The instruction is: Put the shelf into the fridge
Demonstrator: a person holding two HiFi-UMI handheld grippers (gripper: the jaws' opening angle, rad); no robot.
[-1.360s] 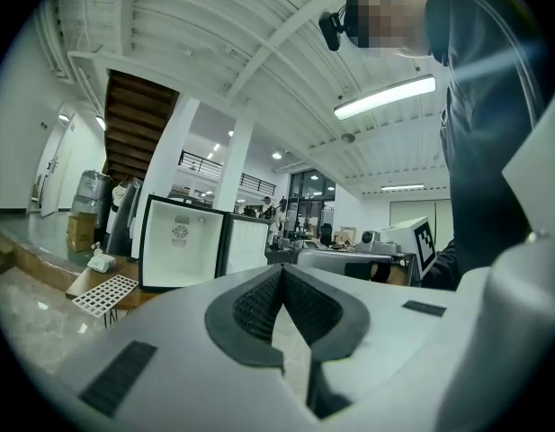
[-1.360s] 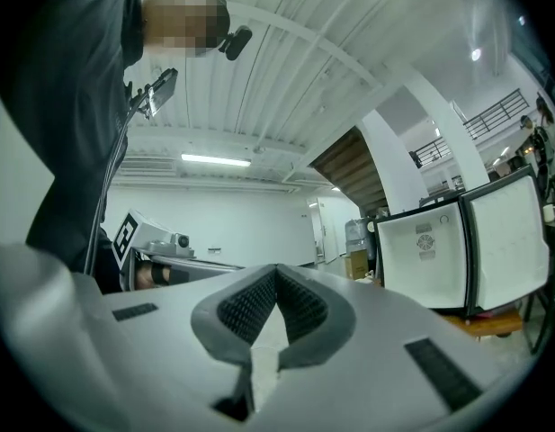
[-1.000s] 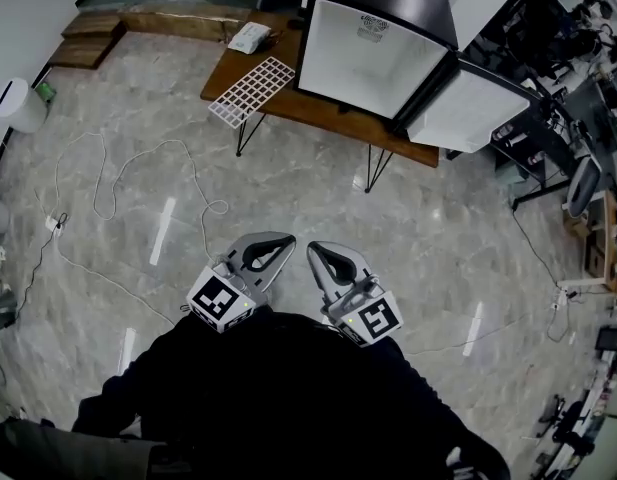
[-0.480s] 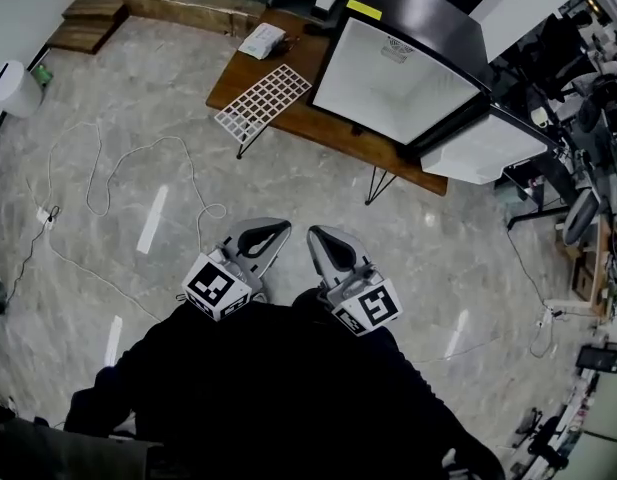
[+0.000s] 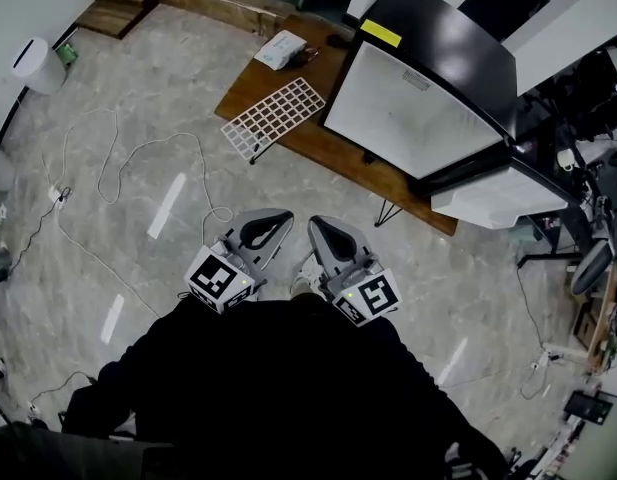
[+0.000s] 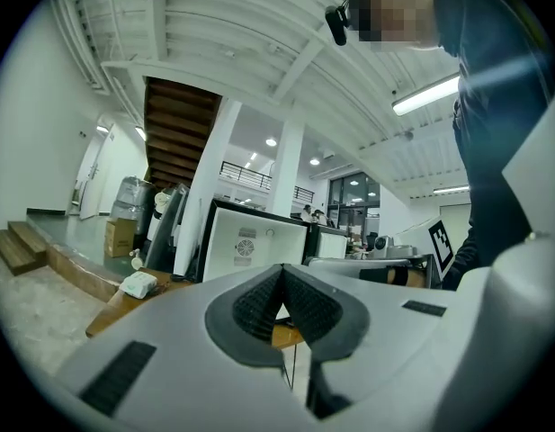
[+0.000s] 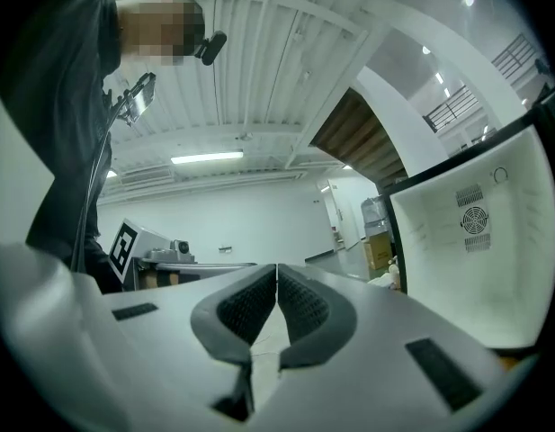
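Shelf (image 5: 273, 118) flat on table (image 5: 323, 138) at 12 o'clock, beside open fridge (image 5: 418, 108) at 1 o'clock. Left gripper (image 5: 281, 218), right gripper (image 5: 316, 226) at centre, both closed tight, empty. Risk: thin wire grid slipping from pinch, or catching fridge walls if tilted.

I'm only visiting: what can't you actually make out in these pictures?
Head view: ledges inside the fridge, too small and washed out.
Head view: the white item near the shelf, too small to name.
Right gripper view: the fridge's lower part, hidden by the right gripper itself.
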